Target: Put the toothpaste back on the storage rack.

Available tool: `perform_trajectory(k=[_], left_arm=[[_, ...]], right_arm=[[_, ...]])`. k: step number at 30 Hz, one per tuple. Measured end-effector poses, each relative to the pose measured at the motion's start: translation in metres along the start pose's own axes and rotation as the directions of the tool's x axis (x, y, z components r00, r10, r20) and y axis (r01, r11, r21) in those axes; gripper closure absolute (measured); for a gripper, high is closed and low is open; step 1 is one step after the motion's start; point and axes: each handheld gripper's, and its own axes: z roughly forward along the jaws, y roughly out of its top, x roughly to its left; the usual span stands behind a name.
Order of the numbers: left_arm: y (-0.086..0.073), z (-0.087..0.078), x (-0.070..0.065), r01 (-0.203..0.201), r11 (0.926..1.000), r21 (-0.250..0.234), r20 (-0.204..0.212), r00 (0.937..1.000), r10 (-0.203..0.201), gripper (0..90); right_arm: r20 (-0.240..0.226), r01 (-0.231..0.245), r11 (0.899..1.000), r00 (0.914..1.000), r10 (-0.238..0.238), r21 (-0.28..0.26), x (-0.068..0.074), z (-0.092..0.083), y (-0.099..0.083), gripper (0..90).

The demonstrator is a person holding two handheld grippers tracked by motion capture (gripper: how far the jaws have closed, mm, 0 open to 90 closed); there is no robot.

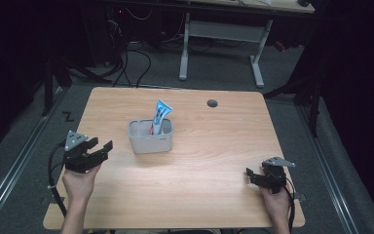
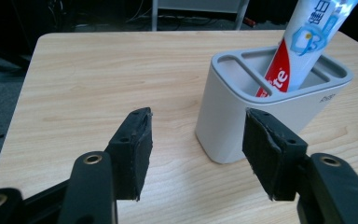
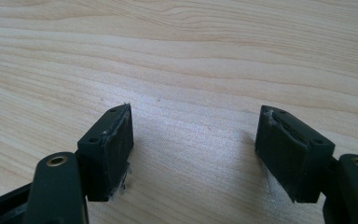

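Counter (image 1: 214,161): light wood top, filling the middle of the high view; a small dark round hole (image 1: 212,103) sits toward its upper right.
Holder (image 1: 151,136): pale grey toothbrush holder with slotted compartments, standing upright a little left of centre in the high view; in the left gripper view it stands at centre right, just beyond the jaws.
Toothpaste tube (image 1: 161,116): white, blue and red, standing in the holder and leaning toward the upper right, its top well above the rim; in the left gripper view it rises out of a rear compartment toward the upper right corner.
Left gripper (image 1: 99,147): lower left of the high view, held in a hand (image 1: 79,183), pointing right toward the holder and near it but apart; jaws spread wide with only bare counter between them.
Right gripper (image 1: 251,175): lower right of the high view, held low over the counter, well apart from the holder; jaws spread wide over bare wood in the right gripper view.
Background: dark floor and a white desk frame (image 1: 221,44) at the top of the high view.
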Motion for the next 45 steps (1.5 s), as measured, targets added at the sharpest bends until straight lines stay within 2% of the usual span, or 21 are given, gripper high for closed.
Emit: perform_trajectory(k=[6,10,26,45], left_arm=[[-0.007,-0.001,0.001,0.014,0.9999,0.004,-0.01,0.9998,-0.014,42.4],[-0.012,0.0,0.0,0.008,0.9998,0.018,-0.019,0.9998,-0.008,41.7],[-0.029,0.006,0.003,0.042,0.9983,0.04,-0.005,0.9991,-0.042,41.1],[-0.049,0.021,0.003,0.055,0.994,0.094,0.0,0.9985,-0.055,41.3]], right_arm=[[0.0,0.0,1.0,1.0,0.0,0.0,0.0,0.0,0.0,27.7],[0.0,0.0,1.0,1.0,0.0,0.0,0.0,0.0,0.0,27.7],[0.001,0.0,1.0,1.0,0.0,-0.001,0.0,0.0,0.0,27.8],[0.001,0.0,1.0,1.0,0.0,0.0,0.0,0.0,0.0,27.8]])
